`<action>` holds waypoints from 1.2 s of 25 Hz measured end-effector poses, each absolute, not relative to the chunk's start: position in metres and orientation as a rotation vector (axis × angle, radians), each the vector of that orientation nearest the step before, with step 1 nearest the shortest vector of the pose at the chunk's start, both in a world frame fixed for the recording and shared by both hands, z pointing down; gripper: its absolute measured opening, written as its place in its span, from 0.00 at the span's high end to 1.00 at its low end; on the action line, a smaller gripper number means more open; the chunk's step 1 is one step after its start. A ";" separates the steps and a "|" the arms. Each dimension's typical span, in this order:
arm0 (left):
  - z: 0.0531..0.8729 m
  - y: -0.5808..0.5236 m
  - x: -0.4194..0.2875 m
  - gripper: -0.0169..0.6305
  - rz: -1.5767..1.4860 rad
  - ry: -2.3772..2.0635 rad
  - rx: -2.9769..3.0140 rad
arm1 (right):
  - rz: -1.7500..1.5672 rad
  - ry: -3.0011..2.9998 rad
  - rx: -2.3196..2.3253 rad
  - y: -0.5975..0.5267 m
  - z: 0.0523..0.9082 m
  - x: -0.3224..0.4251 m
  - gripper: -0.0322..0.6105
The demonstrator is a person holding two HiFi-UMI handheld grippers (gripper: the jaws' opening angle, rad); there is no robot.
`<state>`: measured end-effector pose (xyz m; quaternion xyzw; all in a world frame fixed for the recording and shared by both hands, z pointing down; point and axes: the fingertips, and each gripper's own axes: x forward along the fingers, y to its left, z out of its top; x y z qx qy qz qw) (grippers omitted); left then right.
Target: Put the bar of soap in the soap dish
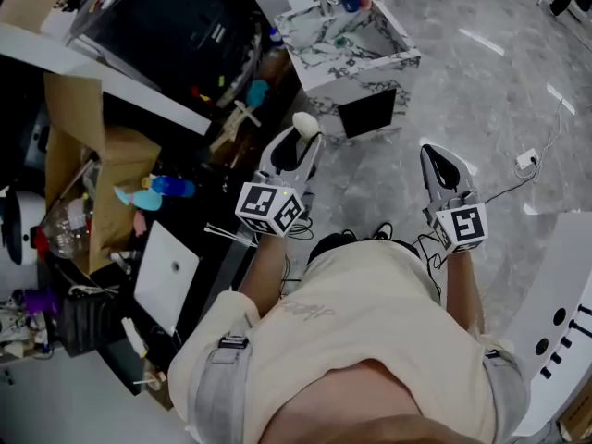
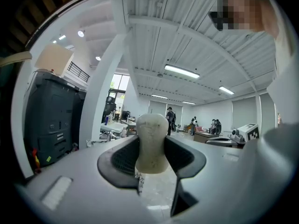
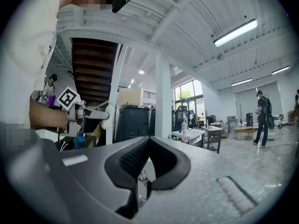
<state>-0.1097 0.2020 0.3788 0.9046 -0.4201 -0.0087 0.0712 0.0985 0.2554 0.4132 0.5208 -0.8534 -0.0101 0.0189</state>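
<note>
At the person's waist, both grippers are held level and pointing away from the body; the right gripper [image 3: 147, 161] has its jaws together with nothing between them and takes no part in the carry. Beside it, the left gripper [image 1: 298, 146] has its jaws spread wide and clamped on the bar of soap [image 2: 151, 141], one ribbed pad on each flank of the bar.

Orientation of the bar: its long axis runs along the jaws, level; the rounded free end points forward, past the fingertips and away from the person.

Hazards, judged from this posture:
- Only the rear part of the bar sits between the pads; the rest overhangs, so a jolt or a quick swing could lever it out of the clamp.
- Soap is likely slick and the bar narrows at mid-length; a lighter squeeze could let it slide forward.
- Bare floor and loose cables [image 1: 541, 160] lie below; a dropped bar would land well apart from any surface.

Farther ahead stands a marble-patterned table [image 1: 356, 63] carrying small items; whether a soap dish is among them cannot be told, so an approach without first locating it risks a misplaced release.
</note>
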 end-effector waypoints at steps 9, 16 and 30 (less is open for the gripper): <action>0.375 0.209 -0.099 0.68 -0.017 -1.326 2.700 | 0.075 -2.651 1.588 0.272 0.440 0.121 0.95; 0.382 0.200 -0.097 0.67 -0.003 -1.332 2.676 | 0.143 -2.664 1.585 0.261 0.450 0.125 0.95; 0.381 0.100 -0.103 0.67 -0.086 -1.339 2.668 | 0.068 -2.655 1.512 0.167 0.435 0.115 0.95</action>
